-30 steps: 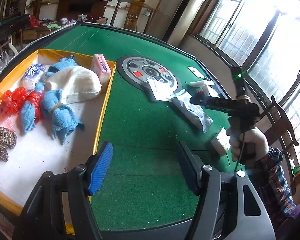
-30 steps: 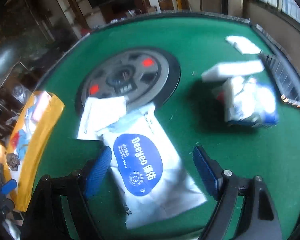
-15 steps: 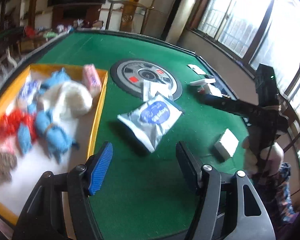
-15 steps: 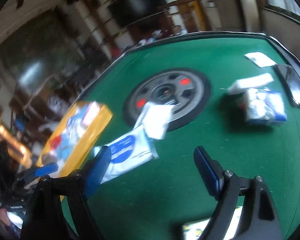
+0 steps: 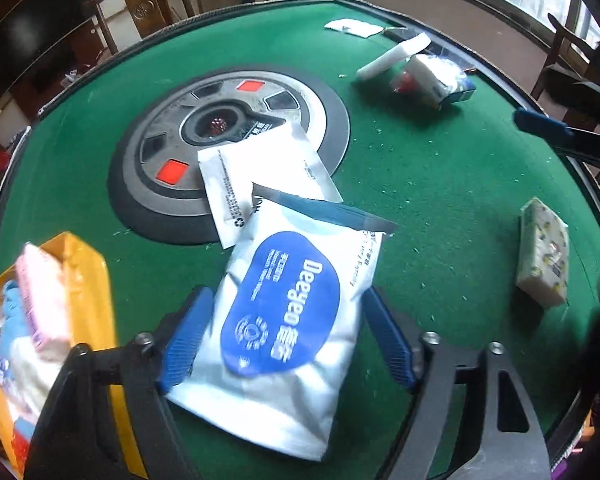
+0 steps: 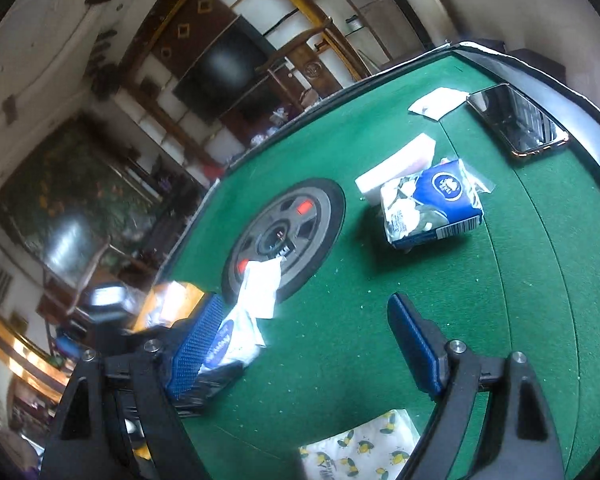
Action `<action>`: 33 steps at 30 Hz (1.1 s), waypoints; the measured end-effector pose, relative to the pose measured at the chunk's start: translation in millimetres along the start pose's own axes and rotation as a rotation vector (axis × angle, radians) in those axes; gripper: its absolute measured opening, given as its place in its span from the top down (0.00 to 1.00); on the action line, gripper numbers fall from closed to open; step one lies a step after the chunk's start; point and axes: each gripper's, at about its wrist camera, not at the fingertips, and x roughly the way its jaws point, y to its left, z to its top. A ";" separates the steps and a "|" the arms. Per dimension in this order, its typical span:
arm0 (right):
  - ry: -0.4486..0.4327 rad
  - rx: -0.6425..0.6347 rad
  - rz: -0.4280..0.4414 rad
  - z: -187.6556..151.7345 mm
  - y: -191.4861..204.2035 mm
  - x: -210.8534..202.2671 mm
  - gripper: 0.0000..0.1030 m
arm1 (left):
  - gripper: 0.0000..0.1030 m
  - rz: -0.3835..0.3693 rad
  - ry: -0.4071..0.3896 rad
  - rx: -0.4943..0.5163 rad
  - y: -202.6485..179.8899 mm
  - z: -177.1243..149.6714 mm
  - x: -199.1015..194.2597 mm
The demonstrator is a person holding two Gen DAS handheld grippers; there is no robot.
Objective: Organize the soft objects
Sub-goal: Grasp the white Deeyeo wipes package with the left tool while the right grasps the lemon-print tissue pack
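Note:
A white wet-wipes pack [image 5: 288, 312] with a blue oval label lies flat on the green table [image 5: 440, 208]. My left gripper [image 5: 286, 340] points down over it, one blue pad on each side. Its jaws are opening and do not press the pack. From the right wrist view the same pack [image 6: 236, 336] shows past my left finger. My right gripper [image 6: 306, 344] is open and empty over bare felt, well back from the pack; its blue finger [image 5: 544, 126] juts in at the right edge. The yellow tray [image 5: 88, 264], left of the pack, holds a pink pack [image 5: 44, 292] and blue cloths.
A flat white sachet [image 5: 260, 176] overlaps the round grey disc [image 5: 228, 136] at the table's centre. Farther off lie a blue tissue pack [image 6: 432, 204], a white bar [image 6: 396, 162], a white paper [image 6: 440, 104] and a phone [image 6: 516, 120]. A lemon-print tissue pack [image 5: 544, 252] sits right.
My left gripper swung away from beside the tray, tipped down over the wipes pack and widened its jaws. My right gripper drew back from that pack and rose.

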 end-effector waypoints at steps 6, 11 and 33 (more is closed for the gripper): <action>0.004 -0.003 0.007 -0.3 3.2 1.4 0.21 | 0.26 -0.021 -0.019 -0.071 -0.8 -0.6 8.9; 0.005 0.020 -0.019 -0.5 -2.9 6.1 0.21 | 0.33 -0.048 -0.043 -0.135 1.1 -12.4 -13.3; 0.088 0.032 -0.322 -61.9 9.9 -38.3 0.21 | 0.33 -0.159 -0.403 -0.439 71.1 -124.6 -148.3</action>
